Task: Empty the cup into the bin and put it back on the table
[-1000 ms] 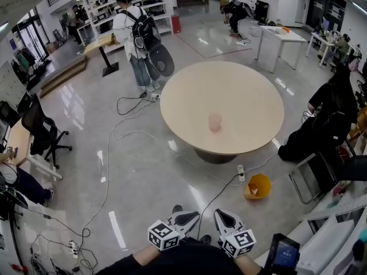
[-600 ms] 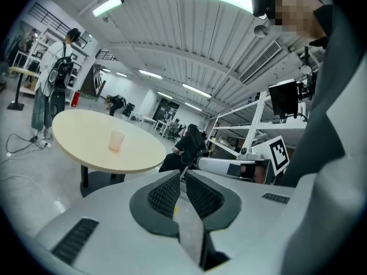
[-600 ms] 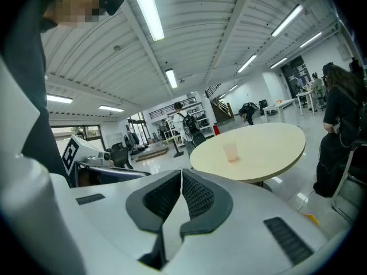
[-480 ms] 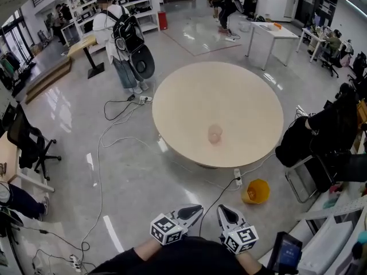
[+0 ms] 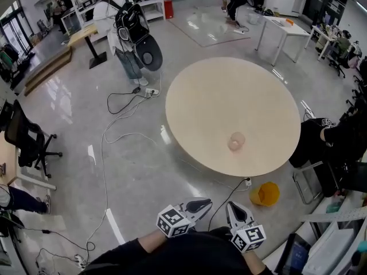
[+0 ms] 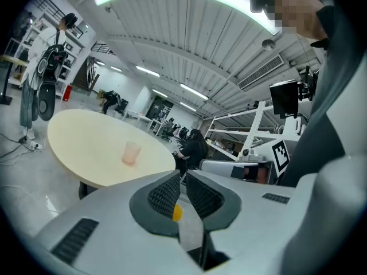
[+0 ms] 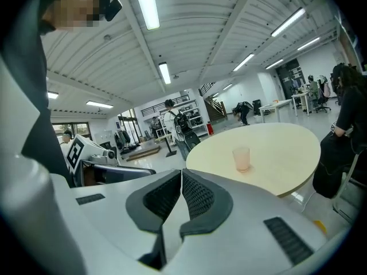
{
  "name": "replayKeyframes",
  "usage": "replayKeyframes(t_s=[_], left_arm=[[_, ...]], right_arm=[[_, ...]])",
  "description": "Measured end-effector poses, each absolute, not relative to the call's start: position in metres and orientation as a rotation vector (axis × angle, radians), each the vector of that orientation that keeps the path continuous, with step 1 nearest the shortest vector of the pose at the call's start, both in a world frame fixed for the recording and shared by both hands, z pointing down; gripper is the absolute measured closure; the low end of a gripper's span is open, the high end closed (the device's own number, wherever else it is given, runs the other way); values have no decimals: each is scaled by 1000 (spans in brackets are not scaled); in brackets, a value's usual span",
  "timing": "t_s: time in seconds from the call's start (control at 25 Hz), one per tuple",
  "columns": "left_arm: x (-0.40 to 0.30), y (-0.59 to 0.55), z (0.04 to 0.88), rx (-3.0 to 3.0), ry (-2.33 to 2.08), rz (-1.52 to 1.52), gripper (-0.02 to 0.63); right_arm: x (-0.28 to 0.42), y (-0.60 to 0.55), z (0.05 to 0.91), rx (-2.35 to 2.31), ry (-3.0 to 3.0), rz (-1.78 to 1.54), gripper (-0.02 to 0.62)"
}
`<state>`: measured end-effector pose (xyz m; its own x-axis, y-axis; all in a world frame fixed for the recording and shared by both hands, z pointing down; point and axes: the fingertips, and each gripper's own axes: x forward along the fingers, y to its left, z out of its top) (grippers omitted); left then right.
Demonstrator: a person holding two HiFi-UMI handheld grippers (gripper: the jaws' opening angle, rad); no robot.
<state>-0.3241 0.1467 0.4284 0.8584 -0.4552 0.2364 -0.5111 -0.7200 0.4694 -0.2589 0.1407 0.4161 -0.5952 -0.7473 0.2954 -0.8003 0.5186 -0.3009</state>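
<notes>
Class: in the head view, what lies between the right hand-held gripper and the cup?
In the head view, between the right hand-held gripper and cup: bare floor, a dark cable, then the table's near edge. The orange bin sits aside.

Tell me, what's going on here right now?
A person holds the left gripper and right gripper low in front of the body, both shut and empty. The translucent pink plastic cup stands upright and untouched near the close edge of the round beige table. The orange bin sits on the floor beside the table.
</notes>
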Motion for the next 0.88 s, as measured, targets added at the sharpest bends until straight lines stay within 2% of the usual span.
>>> replayKeyframes(t_s=[0.48,0.88], left_arm=[[-328,81,442,2473,-753,170,574],[-257,-12,450,2500,-953,321,574]], right_arm=[[-255,72,434,1329,-2603,690,578],[-162,-20,450,1214,-2640,677,578]])
